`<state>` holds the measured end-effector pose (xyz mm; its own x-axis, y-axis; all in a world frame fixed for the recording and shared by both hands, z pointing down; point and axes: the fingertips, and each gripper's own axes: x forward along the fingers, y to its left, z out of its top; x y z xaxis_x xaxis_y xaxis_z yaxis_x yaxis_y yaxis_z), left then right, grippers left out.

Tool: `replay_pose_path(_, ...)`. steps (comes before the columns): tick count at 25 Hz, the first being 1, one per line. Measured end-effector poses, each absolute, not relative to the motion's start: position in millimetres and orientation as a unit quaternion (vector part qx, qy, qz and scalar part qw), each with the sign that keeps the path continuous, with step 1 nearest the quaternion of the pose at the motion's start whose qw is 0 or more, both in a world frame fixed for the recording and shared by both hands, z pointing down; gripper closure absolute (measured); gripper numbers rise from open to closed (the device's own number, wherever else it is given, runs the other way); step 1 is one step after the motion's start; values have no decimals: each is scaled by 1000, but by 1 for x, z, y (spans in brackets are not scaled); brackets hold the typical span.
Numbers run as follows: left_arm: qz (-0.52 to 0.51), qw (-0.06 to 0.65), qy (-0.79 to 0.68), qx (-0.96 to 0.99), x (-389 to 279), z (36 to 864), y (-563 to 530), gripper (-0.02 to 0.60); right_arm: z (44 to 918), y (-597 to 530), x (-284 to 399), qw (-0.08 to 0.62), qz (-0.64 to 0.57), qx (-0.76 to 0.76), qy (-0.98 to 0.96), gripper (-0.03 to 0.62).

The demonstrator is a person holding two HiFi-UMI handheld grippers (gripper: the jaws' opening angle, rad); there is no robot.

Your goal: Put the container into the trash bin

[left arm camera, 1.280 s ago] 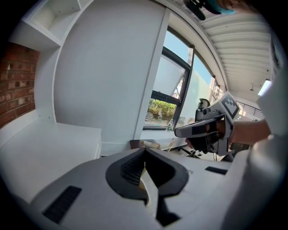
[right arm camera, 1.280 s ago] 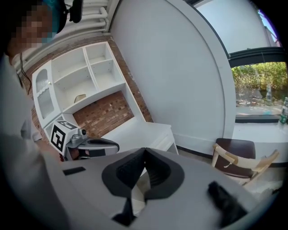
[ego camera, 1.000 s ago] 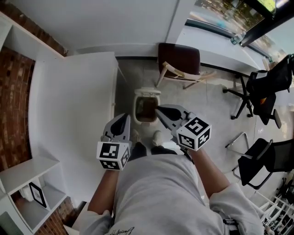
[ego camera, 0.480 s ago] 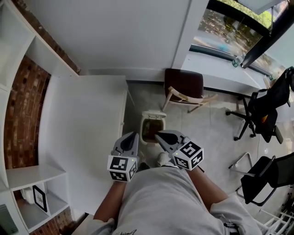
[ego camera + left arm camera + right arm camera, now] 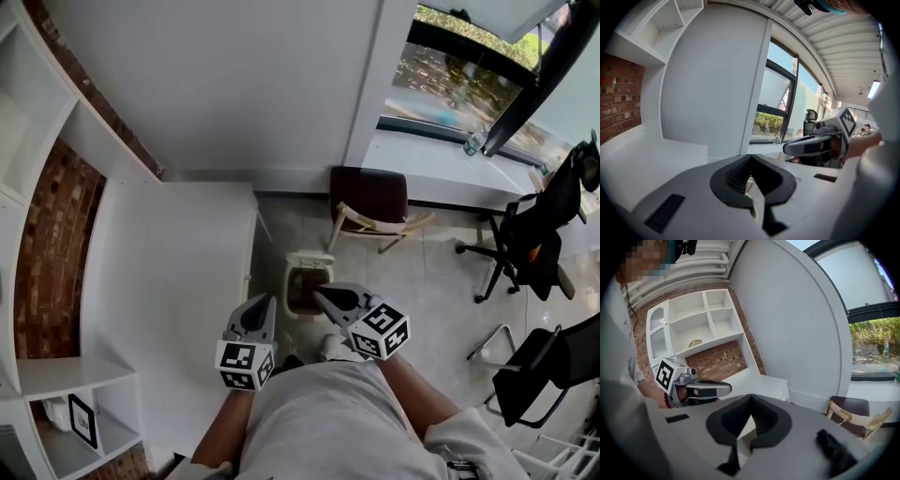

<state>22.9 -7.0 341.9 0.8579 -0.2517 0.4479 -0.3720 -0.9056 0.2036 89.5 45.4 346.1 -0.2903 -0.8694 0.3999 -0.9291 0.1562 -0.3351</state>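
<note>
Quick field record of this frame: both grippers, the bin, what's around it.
left gripper: shut, empty
right gripper: shut, empty, its tip overlaps the bin in the head view
white open-topped trash bin: upright on the pale floor
brown contents: inside the bin, cannot tell what they are
dark-seated wooden-framed chair: beyond the bin
white table: left of the bin

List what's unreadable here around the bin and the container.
- Container: in no view; left gripper and right gripper are shut, empty.
- Trash bin contents, head view: brown patch, too small to identify; right gripper overlaps the rim.
- Trash bin, both gripper views: hidden behind each gripper's body.
- Floor at the feet, head view: blocked by the torso.
</note>
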Motion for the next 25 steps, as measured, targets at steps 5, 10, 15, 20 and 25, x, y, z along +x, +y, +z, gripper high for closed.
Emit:
replay_pose_path(5,206,140,-165,954,22,339,-6,566,349,50,87,62,265,592,-759,566)
replay_pose_path(10,208,136,-158,956,23,338,-1,566,349,52,82,60,269,587,-761,566)
replay_pose_path(15,207,134,-159,956,19,335,-2,566,349,52,75,61,268,582,-766,566)
replay_pose_path(20,206,132,-163,956,15,333,-3,566,347,52,74,67,261,583,-766,566)
replay_pose_path(25,207,134,-162,955,14,332,-2,566,344,52,73,70,259,582,-767,566)
